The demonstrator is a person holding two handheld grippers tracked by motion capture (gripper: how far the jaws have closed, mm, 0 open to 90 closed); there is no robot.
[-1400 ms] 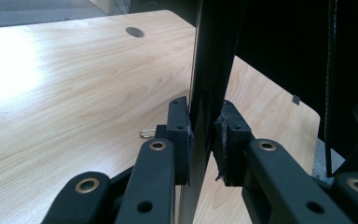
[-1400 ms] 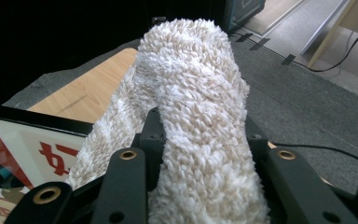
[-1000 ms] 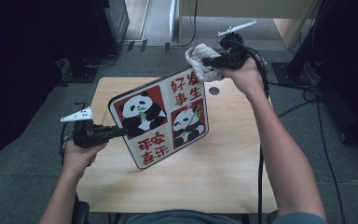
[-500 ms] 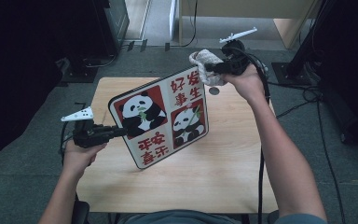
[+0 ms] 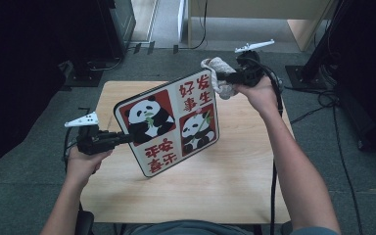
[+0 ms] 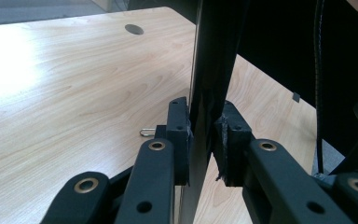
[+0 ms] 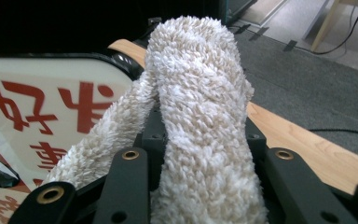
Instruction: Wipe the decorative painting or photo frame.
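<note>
The person held a panda board (image 5: pixel 169 125) up off the wooden counter (image 5: pixel 235 181), tilted so its printed face looked upward toward the high camera. The left gripper (image 5: pixel 120 138) had its jaws clamped tight on the board's left edge; in the left gripper view the pads (image 6: pixel 179 135) pressed the thin dark panel (image 6: pixel 212 70) from both sides, with the counter (image 6: pixel 74 93) below. A small metal clip (image 6: pixel 145 132) lay on the wood just beside those jaws. The right gripper (image 5: pixel 230 78) hung at the board's upper right corner, its jaws closed on a fluffy cream towel (image 5: pixel 219 78). From the right gripper view the towel (image 7: pixel 200 112) bulged up between the jaws, touching or nearly touching the board's top edge (image 7: pixel 51 107).
</note>
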